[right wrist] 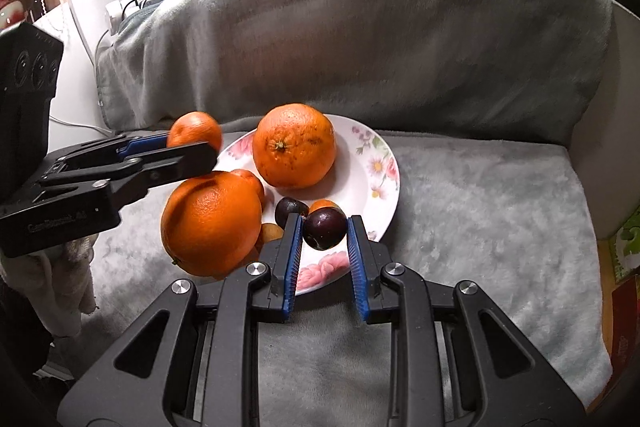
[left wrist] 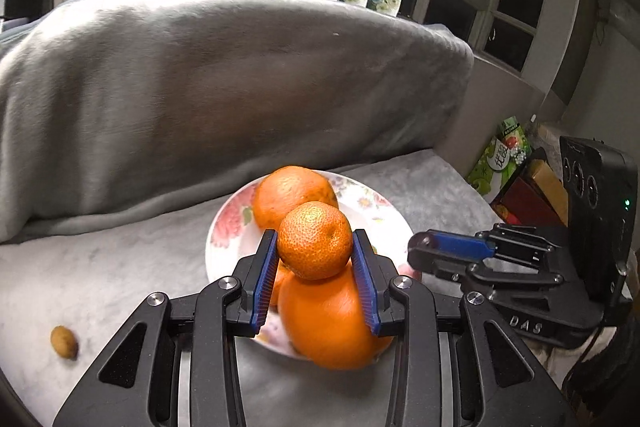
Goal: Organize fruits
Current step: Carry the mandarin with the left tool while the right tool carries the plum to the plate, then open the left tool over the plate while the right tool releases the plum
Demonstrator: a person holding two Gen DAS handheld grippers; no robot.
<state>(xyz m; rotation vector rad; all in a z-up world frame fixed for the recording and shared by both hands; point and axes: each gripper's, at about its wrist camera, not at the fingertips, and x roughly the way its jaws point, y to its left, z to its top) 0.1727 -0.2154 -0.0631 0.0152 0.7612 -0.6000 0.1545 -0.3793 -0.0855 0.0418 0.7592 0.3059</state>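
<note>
The left hand-held gripper (left wrist: 315, 251) is clamped on a small mandarin (left wrist: 314, 239), its blue pads pressing the fruit's two sides, and holds it above the floral plate (left wrist: 228, 223), over a large orange (left wrist: 330, 319) at the plate's near edge. The right hand-held gripper (right wrist: 324, 233) is closed on a dark plum (right wrist: 325, 228), held between the pad tips just above the plate's front rim. A second large orange (right wrist: 294, 145) sits toward the back of the plate, and a second plum (right wrist: 289, 209) and some smaller orange and tan fruits lie between the oranges, partly hidden. One small brownish fruit (left wrist: 63, 342) rests off the plate on the grey blanket (left wrist: 120, 267) that covers the seat. The step in hand appears to be placing both held fruits on the plate. Lower each fruit toward a bare patch of plate, not onto a neighbour: the mandarin is round and would likely roll off the large orange if released on top of it. The open area at the plate's right looks suitable. Keep the two hand-held grippers apart during descent, since they work close together. Release only when the fruit touches the plate, and open the jaws slowly. The plum is gripped near the tips, so avoid tilting. The large front orange seems to overhang the rim; avoid nudging it.
</note>
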